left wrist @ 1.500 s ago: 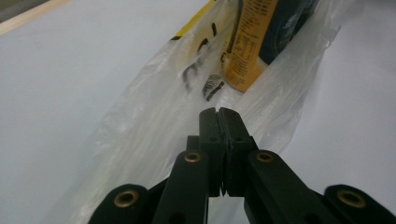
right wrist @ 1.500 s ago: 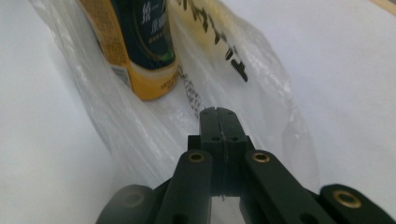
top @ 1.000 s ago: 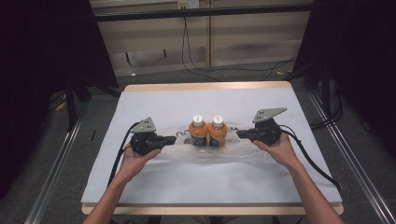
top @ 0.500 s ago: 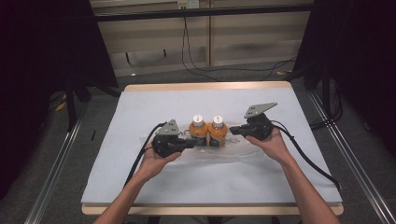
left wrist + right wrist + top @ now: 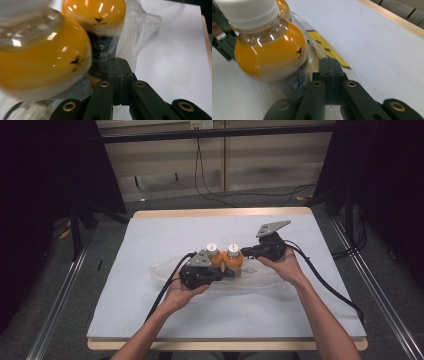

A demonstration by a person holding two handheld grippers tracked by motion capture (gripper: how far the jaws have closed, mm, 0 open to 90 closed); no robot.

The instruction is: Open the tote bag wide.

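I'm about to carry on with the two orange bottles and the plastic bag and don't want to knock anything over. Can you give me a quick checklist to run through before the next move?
1. Both orange bottles upright with white caps on: ok.
2. Bottles stand on the clear plastic bag, not on bare table cover: ok.
3. Left gripper jaws closed: ok. Whether they pinch bag film: cannot tell.
4. Right gripper jaws closed, close beside a bottle: ok. Film pinched between them: cannot tell.
5. Left gripper clear of the bottles: not ok, very close in the left gripper view.
6. Cables clear of bottles and bag: ok.
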